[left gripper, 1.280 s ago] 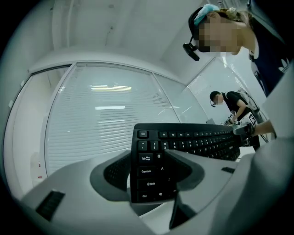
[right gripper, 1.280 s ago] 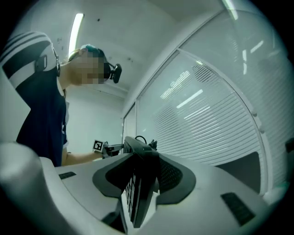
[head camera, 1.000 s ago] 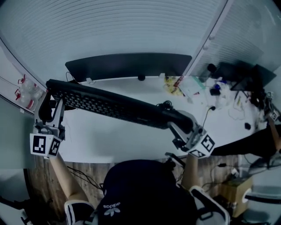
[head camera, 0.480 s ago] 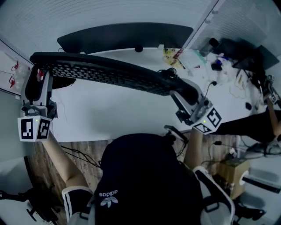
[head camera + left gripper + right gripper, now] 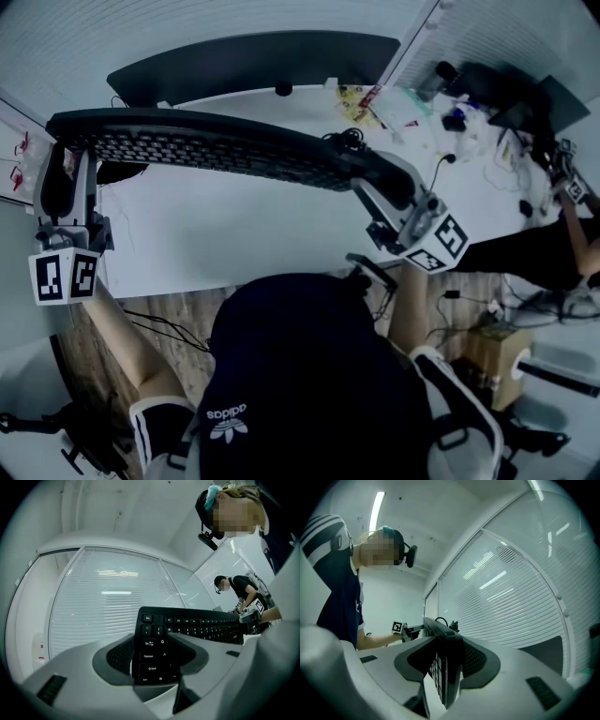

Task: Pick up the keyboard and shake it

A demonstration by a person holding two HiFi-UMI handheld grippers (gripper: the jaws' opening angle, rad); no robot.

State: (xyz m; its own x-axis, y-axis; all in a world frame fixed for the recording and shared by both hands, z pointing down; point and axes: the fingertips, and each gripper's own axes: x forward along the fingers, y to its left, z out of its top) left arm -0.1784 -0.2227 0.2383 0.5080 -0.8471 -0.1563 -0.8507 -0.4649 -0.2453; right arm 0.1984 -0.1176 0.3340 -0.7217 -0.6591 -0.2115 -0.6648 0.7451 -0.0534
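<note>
White desk (image 5: 234, 239) below, black keyboard (image 5: 216, 150) lifted off it and running 9 to 3 o'clock, left gripper (image 5: 67, 155) clenched on its 9 o'clock end, right gripper (image 5: 380, 187) on the 3 o'clock end, presumably so neither end flops when shaken.

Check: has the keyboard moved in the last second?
No, barely: keyboard and curved monitor slid up-frame together, so the head camera shifted, not the keyboard.
</note>
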